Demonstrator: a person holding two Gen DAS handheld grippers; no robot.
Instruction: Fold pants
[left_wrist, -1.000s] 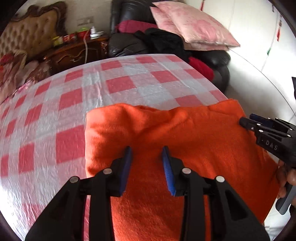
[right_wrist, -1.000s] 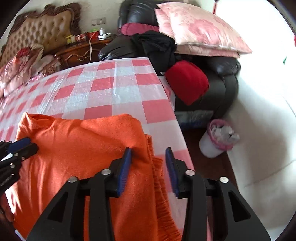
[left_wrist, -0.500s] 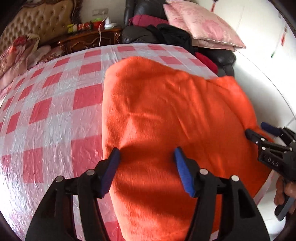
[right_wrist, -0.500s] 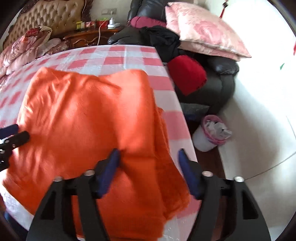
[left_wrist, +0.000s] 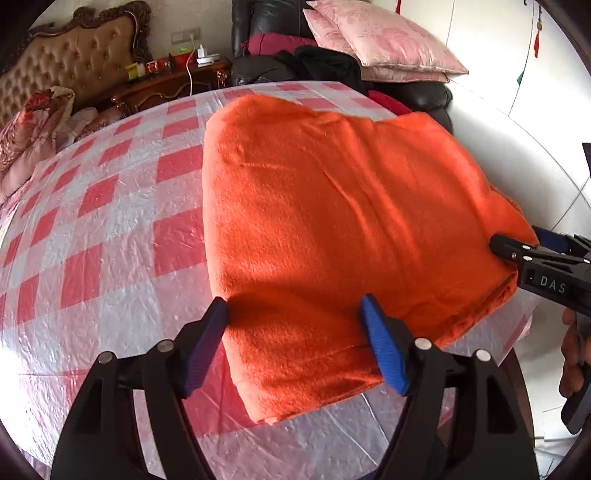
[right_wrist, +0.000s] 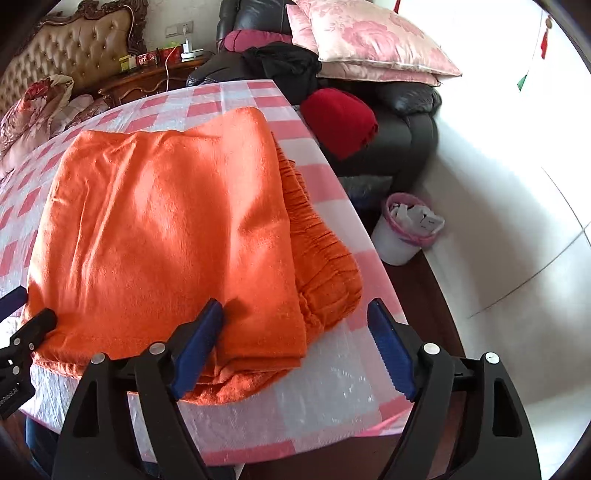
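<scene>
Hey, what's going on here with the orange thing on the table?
A person is folding fleecy orange pants on a table with a pink-and-white checked plastic cover, using two handheld grippers. The pants lie folded into a thick rectangle. The left gripper and right gripper both have their jaws opening, gripping nothing, at the near edge.

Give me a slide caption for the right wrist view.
Folded orange pants lie on the checked tablecloth as the right gripper opens, holding nothing.
</scene>
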